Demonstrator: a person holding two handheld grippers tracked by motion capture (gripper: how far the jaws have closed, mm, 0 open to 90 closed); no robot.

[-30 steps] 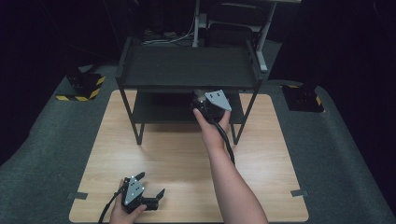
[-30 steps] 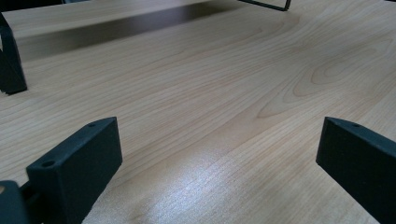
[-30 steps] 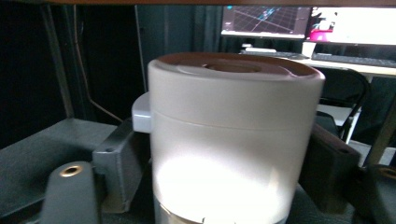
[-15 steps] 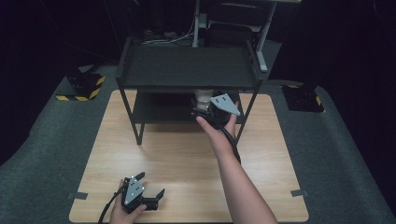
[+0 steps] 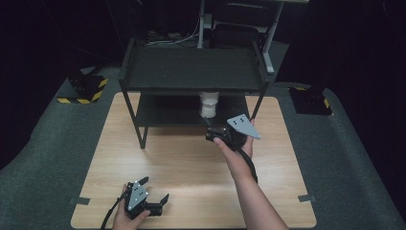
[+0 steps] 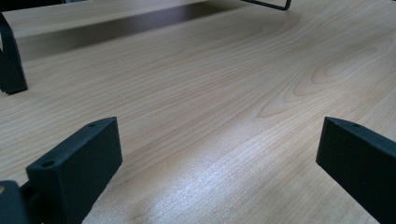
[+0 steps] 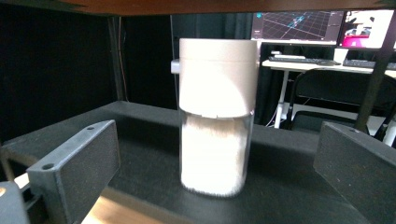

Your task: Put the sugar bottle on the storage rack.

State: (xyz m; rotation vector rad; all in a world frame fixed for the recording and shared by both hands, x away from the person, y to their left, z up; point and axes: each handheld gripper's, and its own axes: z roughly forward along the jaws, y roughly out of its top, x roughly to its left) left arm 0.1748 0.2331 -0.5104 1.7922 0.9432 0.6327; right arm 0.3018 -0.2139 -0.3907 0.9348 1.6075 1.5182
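High view is showing a pale wood-grain surface [image 5: 191,163] carrying a black metal two-tier rack [image 5: 191,72] with thin square legs and flat matte shelves. On the lower shelf [image 5: 163,112] a cylindrical jar [image 5: 209,104] is standing upright, near the front edge. Right gripper view is showing that jar [image 7: 215,116] with a smooth white cap over a clear body packed with a white grainy filling. The right hand-held gripper [image 5: 213,130] is hovering just in front of the shelf, its blocky black jaws spread wide on either side of the jar and gripping nothing, apart from the jar. The left hand-held gripper [image 5: 160,199] is resting low over the near-left part of the surface, jaws likewise spread wide and empty, with bare streaked wood [image 6: 210,116] lying between them.
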